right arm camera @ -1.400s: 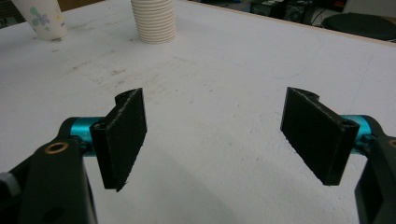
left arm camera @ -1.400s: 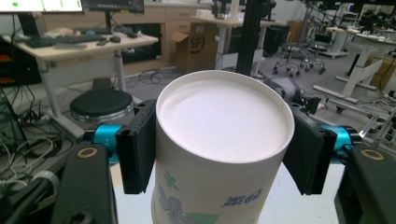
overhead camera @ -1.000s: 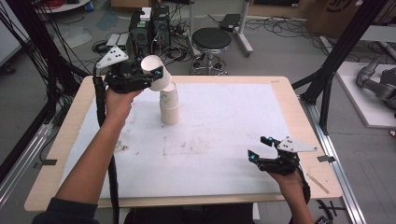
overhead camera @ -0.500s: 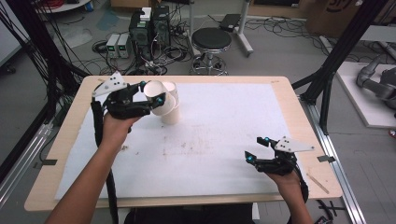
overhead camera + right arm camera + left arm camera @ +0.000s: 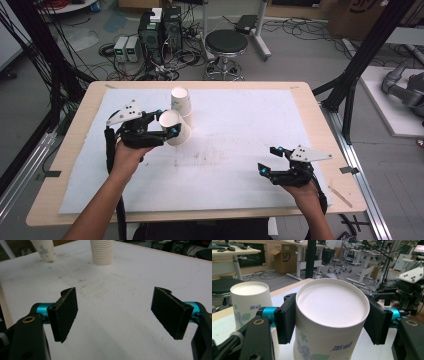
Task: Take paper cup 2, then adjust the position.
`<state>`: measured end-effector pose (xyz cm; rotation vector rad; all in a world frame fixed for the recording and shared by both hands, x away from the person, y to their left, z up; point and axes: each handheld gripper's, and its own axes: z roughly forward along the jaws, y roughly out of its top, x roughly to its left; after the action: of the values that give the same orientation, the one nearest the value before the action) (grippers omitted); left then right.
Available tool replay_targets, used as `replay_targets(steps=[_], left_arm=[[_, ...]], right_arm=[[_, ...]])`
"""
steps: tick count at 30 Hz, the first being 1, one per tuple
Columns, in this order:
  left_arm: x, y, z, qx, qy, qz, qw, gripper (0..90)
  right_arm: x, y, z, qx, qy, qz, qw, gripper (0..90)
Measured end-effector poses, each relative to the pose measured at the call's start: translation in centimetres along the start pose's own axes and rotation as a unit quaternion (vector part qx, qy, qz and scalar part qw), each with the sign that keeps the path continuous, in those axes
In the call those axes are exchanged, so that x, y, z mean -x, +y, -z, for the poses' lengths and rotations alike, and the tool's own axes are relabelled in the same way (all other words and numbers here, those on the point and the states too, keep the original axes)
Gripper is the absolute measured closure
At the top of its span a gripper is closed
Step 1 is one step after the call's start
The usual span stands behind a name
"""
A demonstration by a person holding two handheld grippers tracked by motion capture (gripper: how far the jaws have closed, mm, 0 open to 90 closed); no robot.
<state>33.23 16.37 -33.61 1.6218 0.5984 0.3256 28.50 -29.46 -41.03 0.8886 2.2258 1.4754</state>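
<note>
My left gripper (image 5: 168,123) is shut on a white paper cup (image 5: 178,135) with a small flower print. It holds the cup upside down, low over the white mat (image 5: 250,120). In the left gripper view the black pads (image 5: 287,317) press on both sides of the cup (image 5: 329,302). Just behind it stands a stack of like cups (image 5: 180,102), also upside down, whose ribbed rims (image 5: 101,252) face the right gripper view. My right gripper (image 5: 266,160) rests open near the front right of the mat. Its jaws have just been opening, and between them is nothing but bare mat (image 5: 115,315).
The mat covers a wooden table (image 5: 80,130) with a narrow bare border. Beyond the far edge are a black stool (image 5: 226,42), computer boxes (image 5: 160,27) and loose cables on the floor. Black frame posts (image 5: 357,75) rise at both sides.
My left hand has carried the cup down and toward me, from above the stack to low over the mat beside it. The right hand has stayed in place.
</note>
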Motion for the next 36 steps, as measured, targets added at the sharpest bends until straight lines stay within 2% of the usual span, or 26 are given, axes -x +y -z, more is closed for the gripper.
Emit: replay_targets(steps=[4,12,17,22,28,36], left_arm=[[0.0,-0.6,-0.2,-0.002,-0.009,0.006,0.9999,34.2],[0.5,-2.0,-0.6,-0.008,-0.013,0.008,0.9999,34.2],[0.8,-2.8,-0.8,-0.012,-0.022,0.018,0.9995,33.9],[0.9,-3.3,-1.0,-0.018,-0.027,0.019,0.9993,33.9],[1.5,-4.2,-1.2,-0.021,-0.044,0.014,0.9987,33.8],[2.9,-4.8,-1.7,-0.034,-0.069,0.001,0.997,33.9]], right_arm=[[-0.2,0.0,-0.2,-0.003,0.001,0.001,1.0,22.0],[-0.4,0.2,-0.4,-0.004,0.007,0.001,1.0,21.2],[-0.8,0.5,-0.5,-0.002,0.019,0.005,0.9998,21.0],[-1.3,0.7,-0.9,-0.004,0.032,0.011,0.9994,20.1],[-1.9,1.0,-1.4,-0.009,0.048,0.019,0.9986,20.1],[-2.8,1.9,-2.0,-0.002,0.076,0.036,0.9965,20.1]])
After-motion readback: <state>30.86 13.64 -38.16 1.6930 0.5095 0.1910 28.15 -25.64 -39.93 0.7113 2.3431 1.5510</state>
